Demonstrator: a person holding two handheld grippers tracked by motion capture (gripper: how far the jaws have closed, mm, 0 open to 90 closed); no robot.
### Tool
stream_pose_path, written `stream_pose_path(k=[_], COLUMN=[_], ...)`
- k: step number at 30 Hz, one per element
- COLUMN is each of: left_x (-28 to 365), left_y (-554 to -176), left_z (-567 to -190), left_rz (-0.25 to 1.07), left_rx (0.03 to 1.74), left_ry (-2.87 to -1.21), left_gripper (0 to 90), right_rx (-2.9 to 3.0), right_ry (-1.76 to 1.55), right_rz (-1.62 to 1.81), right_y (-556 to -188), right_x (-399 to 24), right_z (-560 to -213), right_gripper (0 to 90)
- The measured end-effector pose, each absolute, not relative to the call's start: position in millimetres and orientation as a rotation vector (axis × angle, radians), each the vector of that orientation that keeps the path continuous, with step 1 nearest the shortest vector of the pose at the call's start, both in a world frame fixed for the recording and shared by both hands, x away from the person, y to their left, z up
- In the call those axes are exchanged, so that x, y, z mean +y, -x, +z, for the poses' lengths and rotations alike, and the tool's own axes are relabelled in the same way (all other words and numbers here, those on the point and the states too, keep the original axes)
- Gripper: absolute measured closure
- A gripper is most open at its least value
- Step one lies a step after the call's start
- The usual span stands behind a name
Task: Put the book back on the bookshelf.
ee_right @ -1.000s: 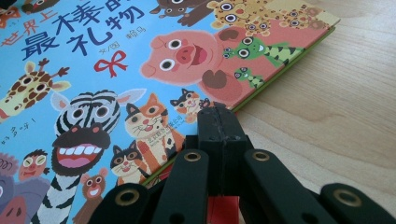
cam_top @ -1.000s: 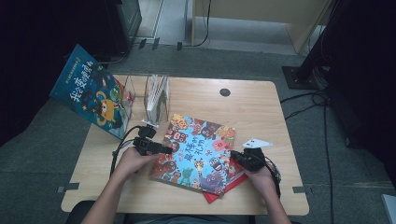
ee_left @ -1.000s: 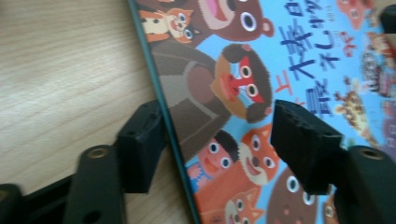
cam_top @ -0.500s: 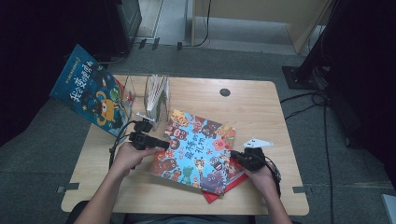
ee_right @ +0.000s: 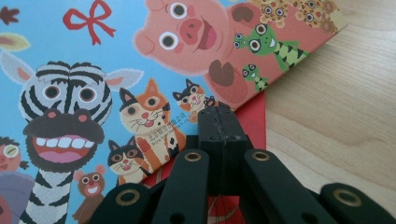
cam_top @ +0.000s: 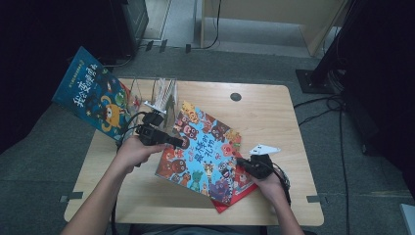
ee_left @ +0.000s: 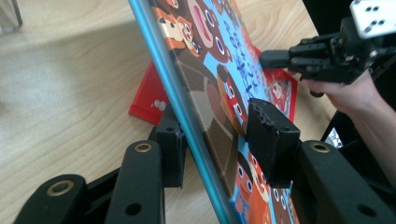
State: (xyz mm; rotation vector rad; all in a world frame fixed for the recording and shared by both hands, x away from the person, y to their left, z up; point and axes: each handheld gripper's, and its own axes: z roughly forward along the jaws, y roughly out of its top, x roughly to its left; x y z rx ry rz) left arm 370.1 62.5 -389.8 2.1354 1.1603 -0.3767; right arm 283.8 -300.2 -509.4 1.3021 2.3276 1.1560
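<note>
A picture book with cartoon animals lies on a red book on the wooden table. Its left edge is raised and it slopes down to the right. My left gripper straddles that raised edge. In the left gripper view the left gripper has one pad under the animal book and the other just over its cover. Its jaws have just been closing, and a gap still shows. My right gripper is shut, and its joined tips rest at the animal book's right edge, over the red book.
A clear rack stands at the table's back left. A blue book leans out beyond it, past the table edge. A dark round hole sits near the back edge. Bare wood lies at the right and front.
My left gripper has risen, and the animal book's left edge has come up with it, off the red book. Its jaws have narrowed. The right gripper has stayed put.
</note>
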Motion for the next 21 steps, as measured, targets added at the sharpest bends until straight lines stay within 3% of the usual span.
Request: stream_pose_path(k=[21], left_x=[35], left_y=[-389], left_z=[-369], left_rz=[-0.428], left_rx=[1.193], left_ry=[-2.212], left_gripper=[65.9], right_rx=[2.330], right_ry=[-1.257], right_rz=[1.159], right_y=[-294], right_x=[-285], right_z=[-510], right_gripper=[90.0])
